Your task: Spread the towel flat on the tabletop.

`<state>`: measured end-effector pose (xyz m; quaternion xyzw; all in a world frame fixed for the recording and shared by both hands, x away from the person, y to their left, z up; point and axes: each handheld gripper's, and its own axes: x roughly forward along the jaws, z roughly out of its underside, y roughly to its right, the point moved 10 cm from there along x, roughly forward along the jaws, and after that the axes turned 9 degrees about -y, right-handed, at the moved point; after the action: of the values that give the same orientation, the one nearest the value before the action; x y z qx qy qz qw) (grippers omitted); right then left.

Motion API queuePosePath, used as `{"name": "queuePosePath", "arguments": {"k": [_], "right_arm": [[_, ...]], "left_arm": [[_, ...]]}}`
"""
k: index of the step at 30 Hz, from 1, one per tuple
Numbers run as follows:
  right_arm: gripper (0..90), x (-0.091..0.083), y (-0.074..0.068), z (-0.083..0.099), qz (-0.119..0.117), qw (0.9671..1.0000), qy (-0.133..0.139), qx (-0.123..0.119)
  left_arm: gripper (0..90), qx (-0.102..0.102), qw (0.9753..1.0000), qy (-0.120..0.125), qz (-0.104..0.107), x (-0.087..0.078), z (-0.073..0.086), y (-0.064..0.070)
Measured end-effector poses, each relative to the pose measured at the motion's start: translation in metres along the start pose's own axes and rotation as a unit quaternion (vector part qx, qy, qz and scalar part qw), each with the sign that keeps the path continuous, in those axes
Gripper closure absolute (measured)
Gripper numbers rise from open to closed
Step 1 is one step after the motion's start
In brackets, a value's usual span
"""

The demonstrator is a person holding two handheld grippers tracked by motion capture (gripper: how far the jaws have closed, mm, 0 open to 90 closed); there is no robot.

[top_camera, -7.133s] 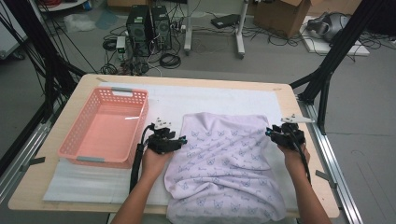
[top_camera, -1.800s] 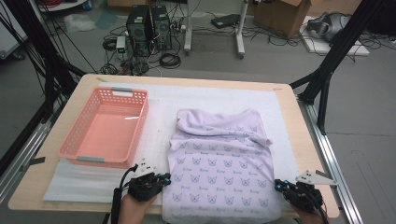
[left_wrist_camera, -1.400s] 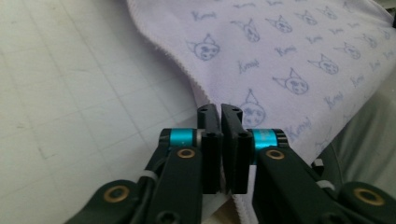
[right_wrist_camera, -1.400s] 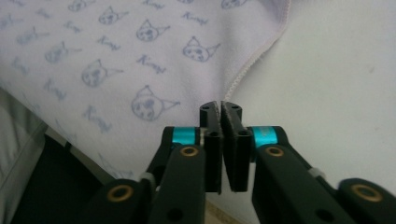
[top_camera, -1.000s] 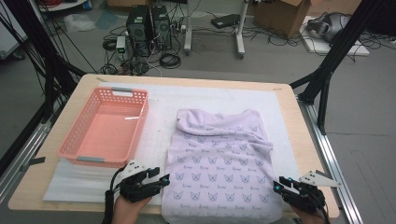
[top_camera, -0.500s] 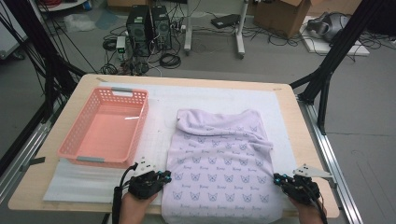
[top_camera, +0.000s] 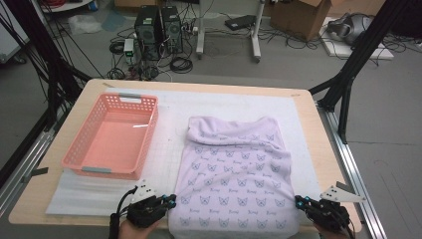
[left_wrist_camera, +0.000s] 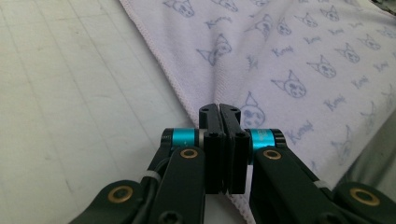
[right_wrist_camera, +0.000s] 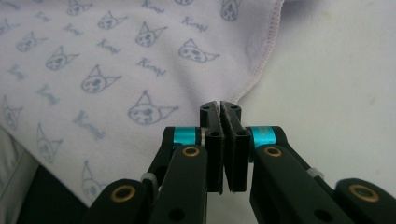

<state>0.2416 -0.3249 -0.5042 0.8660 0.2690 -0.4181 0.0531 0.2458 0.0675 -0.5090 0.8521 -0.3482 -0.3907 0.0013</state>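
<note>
A lilac towel point(top_camera: 234, 174) printed with small cat faces lies flat on the white mat point(top_camera: 224, 102), its far edge rumpled. My left gripper point(top_camera: 170, 200) is at the towel's near left corner. In the left gripper view the jaws point(left_wrist_camera: 219, 108) are shut, with the towel's point(left_wrist_camera: 289, 60) hem running in between them. My right gripper point(top_camera: 298, 201) is at the near right corner. In the right gripper view it point(right_wrist_camera: 219, 106) is shut where the towel's point(right_wrist_camera: 116, 60) hem meets the tips.
An empty pink basket point(top_camera: 114, 142) stands on the left of the wooden table point(top_camera: 318, 149). The table's near edge lies just below both hands. Black frame posts, computers and cables are on the floor beyond the table.
The towel was drawn toward the near edge and spread flat. A second ago both grippers stood open at its near corners; now both have moved in and shut on the hem.
</note>
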Motion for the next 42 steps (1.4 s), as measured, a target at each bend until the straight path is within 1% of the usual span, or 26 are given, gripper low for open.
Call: {"name": "queuePosePath", "arguments": {"k": [4,5,6,7,8,10,12,13,14,17,18,19,20,21,22,23,26,32,34,36,37,38,39,40,41,42], "right_arm": [[88.3,-0.003,-0.003,0.010,0.008,0.9998,-0.016,-0.002],[84.4,-0.006,-0.002,0.009,0.007,0.9999,-0.010,0.004],[84.4,-0.006,-0.002,0.009,0.007,0.9999,-0.010,0.004],[72.1,-0.008,0.003,0.001,0.017,0.9994,0.015,0.027],[72.1,-0.008,0.003,0.001,0.017,0.9994,0.015,0.027],[66.7,-0.006,0.008,-0.006,0.020,0.9988,0.026,0.035],[65.5,0.001,0.012,-0.011,0.025,0.9989,0.020,0.035],[64.3,0.012,0.014,-0.013,0.029,0.9992,0.011,0.027],[64.1,0.017,0.014,-0.014,0.031,0.9993,0.004,0.020],[63.3,0.025,0.015,-0.017,0.041,0.9991,-0.009,0.006],[63.3,0.025,0.015,-0.017,0.041,0.9991,-0.009,0.006],[64.6,0.026,0.015,-0.018,0.048,0.9987,-0.013,-0.001],[69.7,0.026,0.016,-0.018,0.050,0.9987,-0.012,-0.001],[69.7,0.026,0.016,-0.018,0.050,0.9987,-0.012,-0.001],[78.4,0.025,0.016,-0.017,0.049,0.9987,-0.013,0.000],[85.7,0.024,0.016,-0.016,0.038,0.9992,-0.014,0.003],[87.4,0.021,0.014,-0.013,0.029,0.9994,-0.017,0.000],[88.5,0.006,0.009,0.002,0.005,0.9998,-0.021,0.003],[88.5,0.001,0.006,0.006,0.004,0.9998,-0.021,-0.004],[88.5,-0.002,0.004,0.008,0.004,0.9997,-0.021,-0.008],[87.3,-0.005,0.000,0.009,-0.006,0.9998,-0.017,-0.006],[87.3,-0.005,0.000,0.009,-0.006,0.9998,-0.017,-0.006],[74.7,-0.006,-0.002,0.008,-0.008,0.9998,-0.011,-0.010],[74.7,-0.006,-0.002,0.008,-0.008,0.9998,-0.011,-0.010],[64.0,-0.006,-0.001,0.002,-0.003,1.0000,0.004,-0.002],[60.1,-0.005,0.001,-0.003,0.004,0.9999,0.015,0.000]], "left_arm": [[86.1,0.008,0.9999,0.004,0.010,-0.002,0.001,0.007],[62.3,0.012,0.9998,0.011,0.011,-0.001,-0.002,0.006],[62.3,0.005,0.9997,0.020,0.010,0.000,-0.007,0.005],[48.0,-0.003,0.9996,0.029,0.005,0.001,-0.014,0.000],[48.0,-0.002,0.9994,0.033,0.004,0.002,-0.019,-0.002],[47.9,-0.005,0.9993,0.037,0.003,0.006,-0.028,-0.006],[48.2,-0.004,0.9994,0.035,0.001,0.013,-0.033,-0.009],[48.3,0.000,0.9997,0.026,0.002,0.021,-0.034,-0.010],[48.7,0.000,0.9997,0.026,0.002,0.021,-0.034,-0.010],[50.8,0.008,0.9999,0.006,0.004,0.033,-0.033,-0.008],[50.8,0.015,0.9999,0.005,-0.003,0.034,-0.033,-0.007],[66.0,0.020,0.9998,-0.002,-0.001,0.035,-0.032,-0.005],[74.0,0.030,0.9994,-0.002,-0.019,0.035,-0.031,-0.005],[74.0,0.033,0.9988,-0.004,-0.035,0.034,-0.030,-0.006],[82.0,0.029,0.9990,-0.006,-0.034,0.033,-0.028,-0.006],[84.7,0.022,0.9992,-0.005,-0.033,0.032,-0.028,-0.006],[85.9,0.023,0.9991,-0.008,-0.036,0.026,-0.022,-0.004],[85.8,0.012,0.9995,-0.017,-0.023,0.010,-0.005,0.003],[85.3,0.018,0.9995,-0.019,-0.019,0.005,0.003,0.010],[83.8,0.019,0.9995,-0.016,-0.020,0.004,0.003,0.011],[73.8,0.020,0.9995,-0.012,-0.019,0.003,0.003,0.011],[73.8,0.019,0.9996,-0.003,-0.020,0.002,0.001,0.010],[59.9,0.017,0.9996,0.007,-0.020,0.001,-0.003,0.008],[59.9,0.014,0.9996,0.015,-0.017,0.002,-0.007,0.006],[54.8,0.013,0.9996,0.021,-0.015,0.003,-0.011,0.003],[52.1,0.011,0.9995,0.027,-0.015,0.004,-0.016,0.000]]}}
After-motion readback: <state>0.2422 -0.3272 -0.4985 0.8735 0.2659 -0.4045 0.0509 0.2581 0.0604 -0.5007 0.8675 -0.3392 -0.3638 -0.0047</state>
